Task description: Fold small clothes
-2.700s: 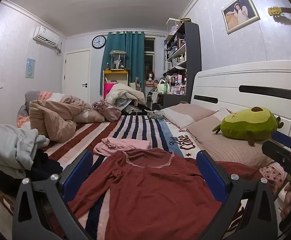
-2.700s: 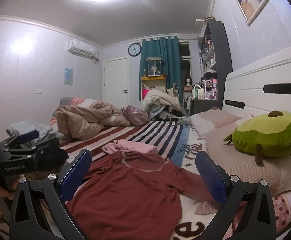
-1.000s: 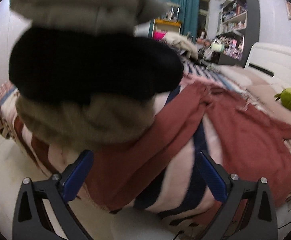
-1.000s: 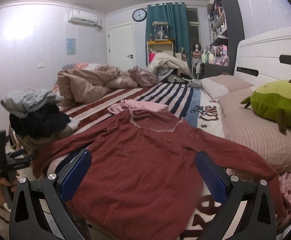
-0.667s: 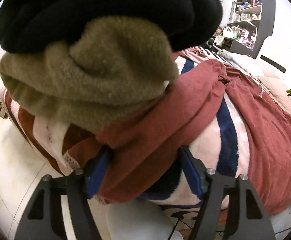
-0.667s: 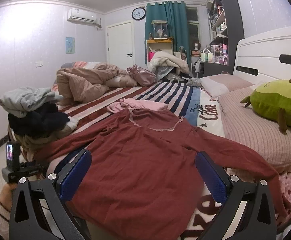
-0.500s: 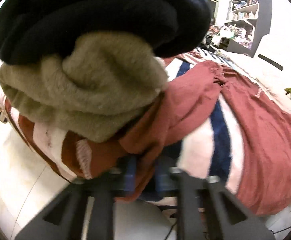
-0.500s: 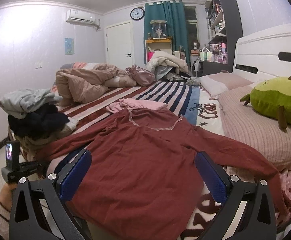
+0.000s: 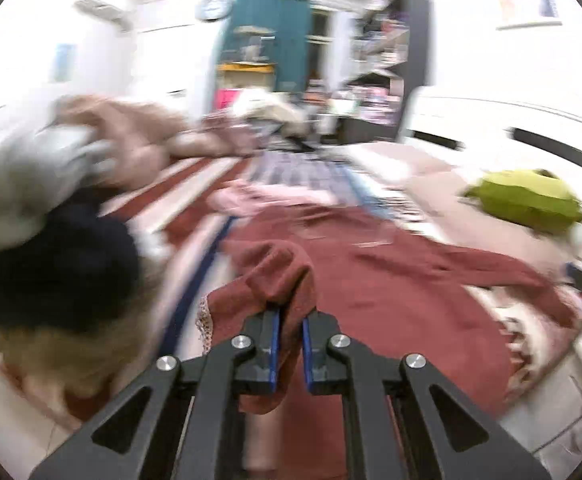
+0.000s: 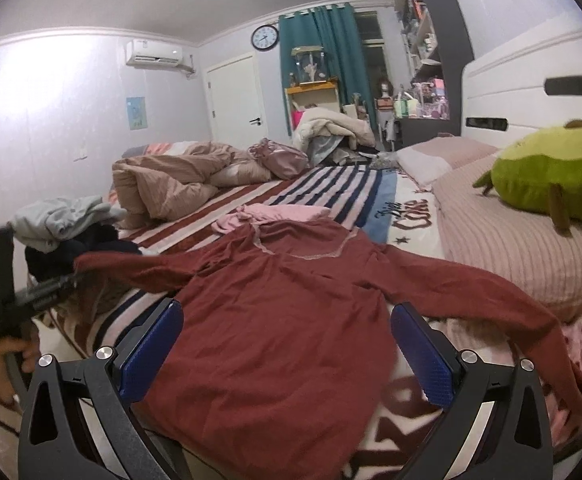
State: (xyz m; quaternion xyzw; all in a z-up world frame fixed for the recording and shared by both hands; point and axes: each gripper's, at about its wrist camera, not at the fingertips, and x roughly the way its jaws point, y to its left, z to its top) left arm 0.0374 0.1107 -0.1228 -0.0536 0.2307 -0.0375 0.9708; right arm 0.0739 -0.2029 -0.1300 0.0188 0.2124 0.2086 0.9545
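Observation:
A dark red long-sleeved top (image 10: 283, 320) lies spread face up on the striped bed, neckline toward the far end. My left gripper (image 9: 289, 320) is shut on the cuff end of its left sleeve (image 9: 267, 280) and holds it lifted off the bed; in the right wrist view it (image 10: 57, 286) shows at the left edge with the sleeve (image 10: 131, 266) stretched out from the body. My right gripper (image 10: 287, 344) is open and empty, hovering over the lower part of the top. The other sleeve (image 10: 491, 292) trails to the right bed edge.
A pile of grey, black and beige clothes (image 10: 71, 232) sits at the bed's left edge, close to the left gripper. A folded pink garment (image 10: 279, 214) lies beyond the neckline. A rumpled quilt (image 10: 179, 184), pillows (image 10: 511, 240) and a green plush toy (image 10: 551, 184) sit further back and right.
My left gripper closed on the sleeve end beneath the clothes pile and has lifted it up and out, the view swinging toward the bed. My right gripper barely moved.

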